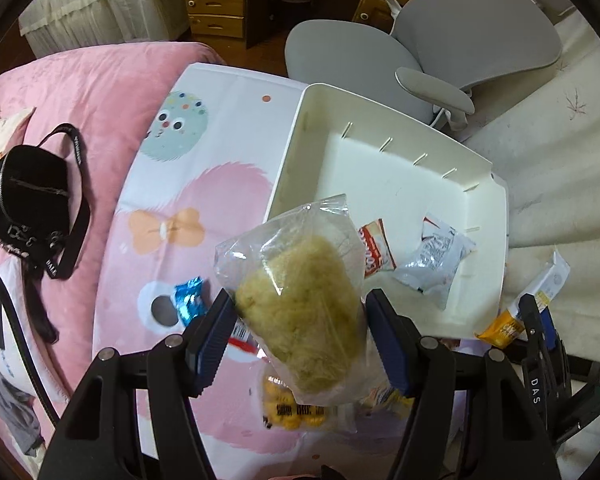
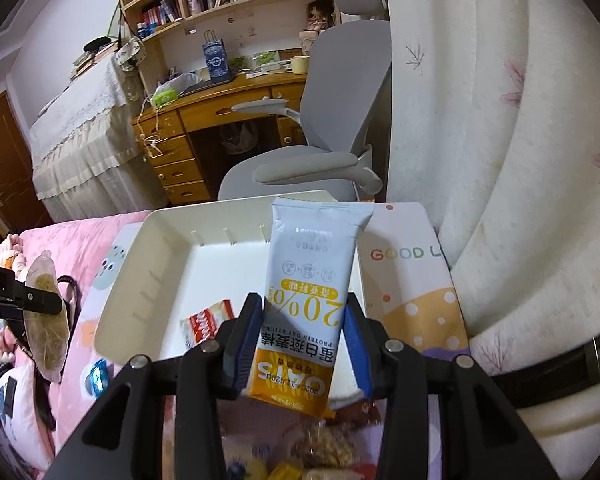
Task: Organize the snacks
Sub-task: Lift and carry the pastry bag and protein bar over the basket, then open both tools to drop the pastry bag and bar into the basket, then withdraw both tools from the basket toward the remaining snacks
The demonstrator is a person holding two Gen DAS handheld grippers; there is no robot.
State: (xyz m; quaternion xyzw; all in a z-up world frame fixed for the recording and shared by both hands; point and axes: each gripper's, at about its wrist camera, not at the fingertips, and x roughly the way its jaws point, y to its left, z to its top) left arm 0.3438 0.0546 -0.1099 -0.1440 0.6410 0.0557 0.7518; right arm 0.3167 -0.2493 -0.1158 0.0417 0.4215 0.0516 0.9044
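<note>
Clamped between the left gripper [image 1: 300, 332] pads, a soft, light clear-bagged bun [image 1: 300, 312] needs a gentle mid-body hold, while the right gripper [image 2: 305, 340] pinches a stiff oat bar [image 2: 312, 292].

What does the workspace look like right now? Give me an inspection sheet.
Surface: patterned board lying on a pink blanket.
Job's things: white tray holding a red-and-white packet and a silver packet; blue candy and yellow snack pack loose on the board.
Clutter: black bag on the blanket.
Grippers: left claw shut on a clear bag of floss; right claw shut on an oat bar.
Cables: black cable at the left edge.
Surroundings: grey chair, wooden desk, curtain.
</note>
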